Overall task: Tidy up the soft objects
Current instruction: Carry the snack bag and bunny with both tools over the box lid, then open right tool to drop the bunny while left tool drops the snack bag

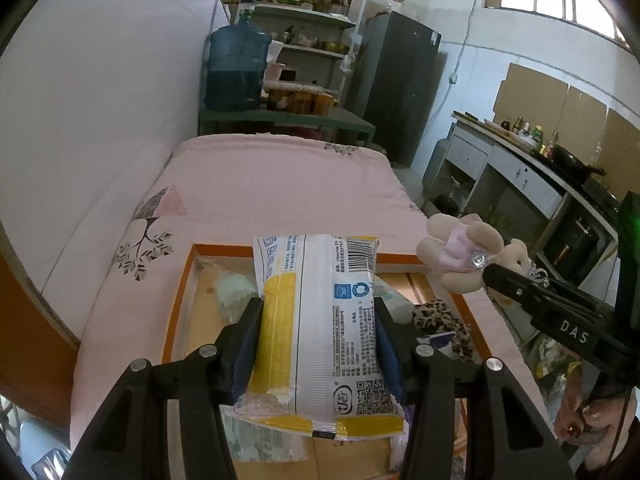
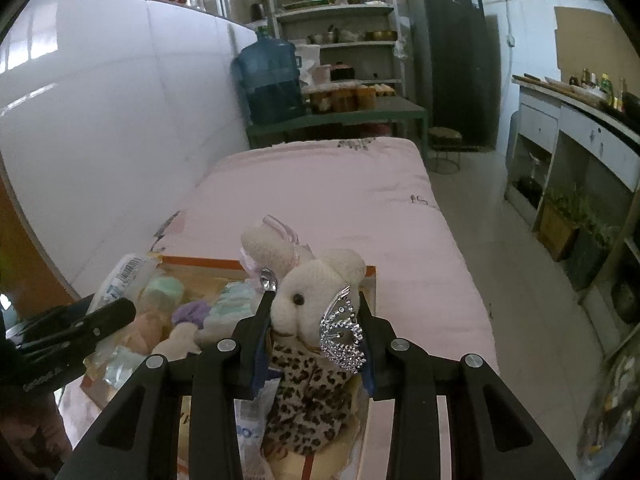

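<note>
The packet (image 1: 320, 320) is clamped between the left claw (image 1: 318, 308) pads, above the box (image 1: 176, 312) on the bed (image 1: 280, 188); the toy (image 2: 316, 312) is gripped by the right claw (image 2: 316, 308); box contents are partly hidden.

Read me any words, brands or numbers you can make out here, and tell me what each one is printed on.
"DAS": white letters on the black arm of the right gripper.
"Jer": end of a brand mark on the yellow and white packet held in the left gripper.
Packet's small print, barcode digits, QR code: too small to read.
Writing on the cardboard inside the orange tray: blurred.
</note>
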Available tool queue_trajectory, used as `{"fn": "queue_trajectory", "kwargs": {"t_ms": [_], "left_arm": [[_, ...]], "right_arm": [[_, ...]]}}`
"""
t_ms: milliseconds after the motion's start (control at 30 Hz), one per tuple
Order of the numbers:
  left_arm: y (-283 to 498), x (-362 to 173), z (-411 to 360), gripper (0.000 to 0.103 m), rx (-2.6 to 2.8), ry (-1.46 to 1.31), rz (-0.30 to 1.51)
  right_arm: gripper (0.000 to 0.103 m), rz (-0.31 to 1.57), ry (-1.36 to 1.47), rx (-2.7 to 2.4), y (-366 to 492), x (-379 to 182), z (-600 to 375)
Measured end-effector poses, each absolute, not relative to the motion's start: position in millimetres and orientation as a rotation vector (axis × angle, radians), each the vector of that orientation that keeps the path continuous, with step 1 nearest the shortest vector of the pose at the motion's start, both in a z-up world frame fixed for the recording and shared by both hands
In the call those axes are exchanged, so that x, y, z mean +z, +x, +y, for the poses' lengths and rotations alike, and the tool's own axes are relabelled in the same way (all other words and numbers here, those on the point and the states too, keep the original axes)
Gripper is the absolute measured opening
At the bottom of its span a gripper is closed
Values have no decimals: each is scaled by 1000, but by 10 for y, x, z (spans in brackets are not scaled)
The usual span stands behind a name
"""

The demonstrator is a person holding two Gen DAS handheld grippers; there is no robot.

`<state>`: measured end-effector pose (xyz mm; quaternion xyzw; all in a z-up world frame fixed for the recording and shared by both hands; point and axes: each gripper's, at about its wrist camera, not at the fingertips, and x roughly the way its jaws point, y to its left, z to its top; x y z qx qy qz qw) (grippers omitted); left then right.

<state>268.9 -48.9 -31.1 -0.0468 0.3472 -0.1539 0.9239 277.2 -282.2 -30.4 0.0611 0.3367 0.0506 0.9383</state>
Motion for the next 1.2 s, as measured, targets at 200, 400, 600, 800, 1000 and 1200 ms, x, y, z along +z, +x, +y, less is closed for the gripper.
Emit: {"fn": "queue_trajectory", "kwargs": {"t_ms": [200,400,600,800,1000,1200], "left_arm": [[2809,-372,-538,52,-307,-77,724],[2909,-452,-611,52,-307,-42,756],[2990,-558,-670,52,-305,-14,793],[3046,-680,-702,52,-306,-2,837],[3063,-722,-691,52,-310,-13,854],[3077,-775,-703,53,-325,-21,872]], "right_arm": [[37,708,133,98,2911,-409,-2836],[37,730,133,91,3023,-534,-2831],[37,757,120,91,3121,-661,-2795],[37,774,97,81,3183,-771,-2770],[37,790,86,74,3225,-867,-2751],[38,809,80,74,3251,-959,-2735]]}}
